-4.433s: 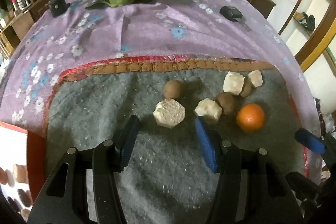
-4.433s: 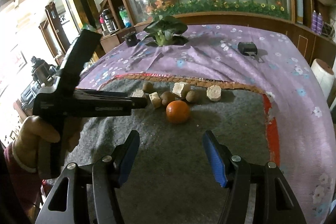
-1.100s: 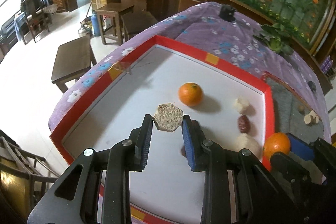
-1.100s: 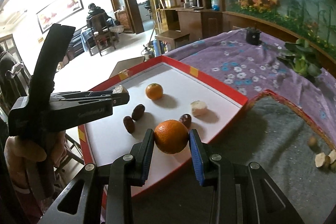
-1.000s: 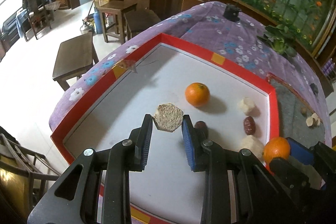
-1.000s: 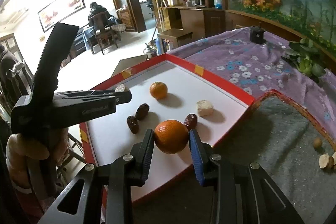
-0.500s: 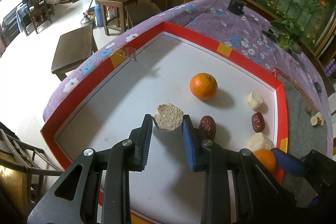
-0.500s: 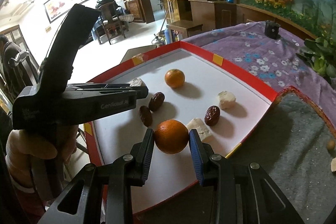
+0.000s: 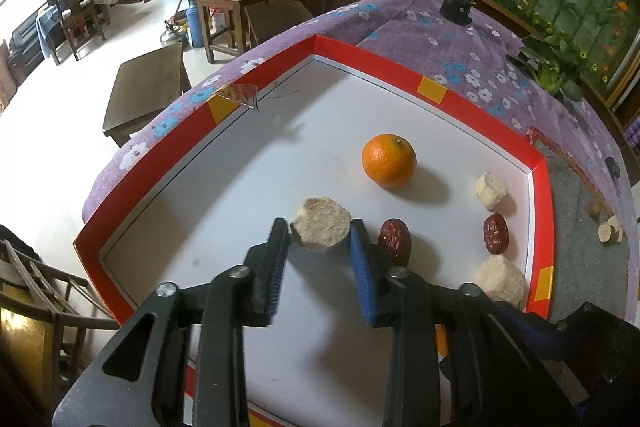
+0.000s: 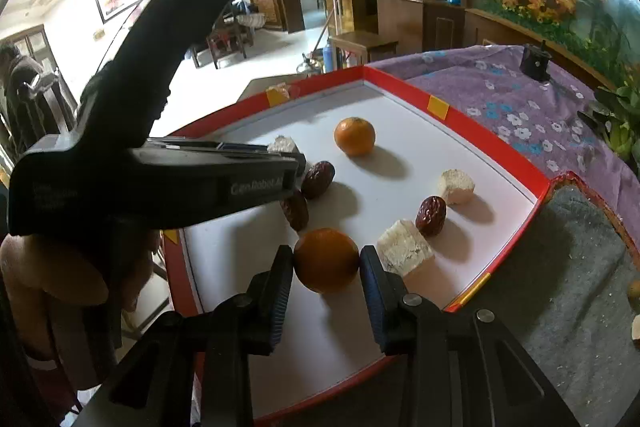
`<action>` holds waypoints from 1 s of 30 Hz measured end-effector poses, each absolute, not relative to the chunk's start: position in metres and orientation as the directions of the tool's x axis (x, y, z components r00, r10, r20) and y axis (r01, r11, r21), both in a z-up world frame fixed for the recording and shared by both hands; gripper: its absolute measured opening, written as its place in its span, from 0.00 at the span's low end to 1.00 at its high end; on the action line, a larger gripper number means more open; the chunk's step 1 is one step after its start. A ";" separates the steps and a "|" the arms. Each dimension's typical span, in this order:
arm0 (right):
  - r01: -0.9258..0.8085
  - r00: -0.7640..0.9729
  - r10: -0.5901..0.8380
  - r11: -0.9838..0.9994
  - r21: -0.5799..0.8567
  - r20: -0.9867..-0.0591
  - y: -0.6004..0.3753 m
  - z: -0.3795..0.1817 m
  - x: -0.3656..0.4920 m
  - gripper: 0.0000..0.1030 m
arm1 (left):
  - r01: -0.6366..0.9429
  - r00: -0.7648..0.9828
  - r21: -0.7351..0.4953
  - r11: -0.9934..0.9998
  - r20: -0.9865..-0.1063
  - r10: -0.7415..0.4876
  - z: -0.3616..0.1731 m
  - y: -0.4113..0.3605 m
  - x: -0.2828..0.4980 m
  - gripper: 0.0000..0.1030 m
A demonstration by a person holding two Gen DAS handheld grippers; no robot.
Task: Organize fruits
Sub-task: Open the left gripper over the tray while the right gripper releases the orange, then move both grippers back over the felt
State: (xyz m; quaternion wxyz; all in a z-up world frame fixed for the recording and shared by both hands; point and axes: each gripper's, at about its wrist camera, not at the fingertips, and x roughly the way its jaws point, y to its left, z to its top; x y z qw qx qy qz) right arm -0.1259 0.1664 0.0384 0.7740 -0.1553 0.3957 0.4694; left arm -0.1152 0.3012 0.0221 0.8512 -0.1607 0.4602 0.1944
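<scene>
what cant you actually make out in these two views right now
- Left wrist view: the right tongs' orange is hidden behind the left tongs.
- Right wrist view: the pale chunk in the left tongs is mostly covered by that tool's body; the left tongs' jaws are opening, but the pads' contact is unclear.
- Right wrist view: whether the orange in the right tongs rests on the tray is unclear.
- Both views: bits on the grey mat are cut off.

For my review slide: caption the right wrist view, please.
Right gripper holds an orange over the red-rimmed tray of dates, pale chunks and another orange.
</scene>
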 end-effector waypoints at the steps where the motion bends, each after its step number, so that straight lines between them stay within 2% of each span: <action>1: -0.850 0.243 0.604 0.510 0.134 -0.759 0.166 0.038 -0.126 0.32 | -0.481 0.500 -0.092 0.872 -0.846 0.186 0.023 0.301 -0.116 0.44; 2: -0.850 0.239 0.605 0.508 0.137 -0.760 0.166 0.038 -0.125 0.35 | -0.483 0.501 -0.091 0.871 -0.845 0.190 0.023 0.301 -0.116 0.49; 3: -0.849 0.233 0.604 0.508 0.143 -0.762 0.165 0.038 -0.125 0.37 | -0.487 0.505 -0.086 0.869 -0.839 0.201 0.026 0.300 -0.117 0.49; 15: -0.810 0.301 0.639 0.563 0.165 -0.708 0.122 0.066 -0.118 0.42 | -0.476 0.548 -0.050 0.878 -0.797 0.252 0.055 0.276 -0.112 0.49; 17: -0.792 0.319 0.641 0.585 0.174 -0.698 0.111 0.070 -0.114 0.45 | -0.466 0.566 -0.050 0.883 -0.785 0.254 0.062 0.267 -0.110 0.57; 19: -0.770 0.350 0.635 0.614 0.175 -0.688 0.097 0.073 -0.109 0.45 | -0.442 0.592 -0.066 0.895 -0.771 0.235 0.069 0.254 -0.107 0.60; 30: -0.611 0.505 0.517 0.780 0.137 -0.691 0.000 0.075 -0.080 0.48 | -0.265 0.637 -0.085 0.960 -0.763 0.109 0.079 0.167 -0.075 0.60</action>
